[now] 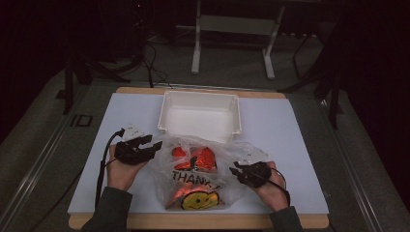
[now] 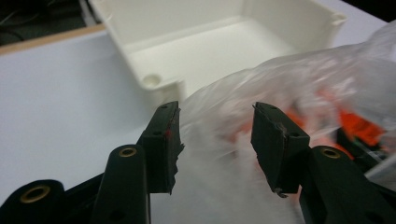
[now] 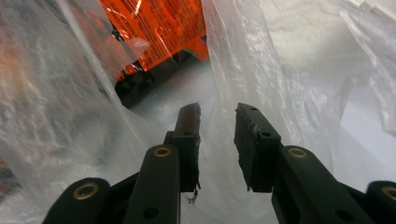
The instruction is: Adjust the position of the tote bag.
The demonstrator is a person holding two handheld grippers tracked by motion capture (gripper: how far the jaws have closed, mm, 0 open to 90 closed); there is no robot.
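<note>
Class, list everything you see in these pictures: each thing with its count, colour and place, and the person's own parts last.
Table: one, white top with wooden edge, centre.
Bin: one, white, open and empty, far middle of the table.
Plastic bag: one, clear with red THANK lettering and a yellow smiley, near middle, in front of the bin.
Packets: orange-red, inside the bag; count unclear.
Frame: one, white, on the floor beyond the table.
Left gripper: one, black, jaws apart at the bag's left edge.
Right gripper: one, black, jaws apart at the bag's right side.
Hands: two, holding the grippers, dark sleeves.
</note>
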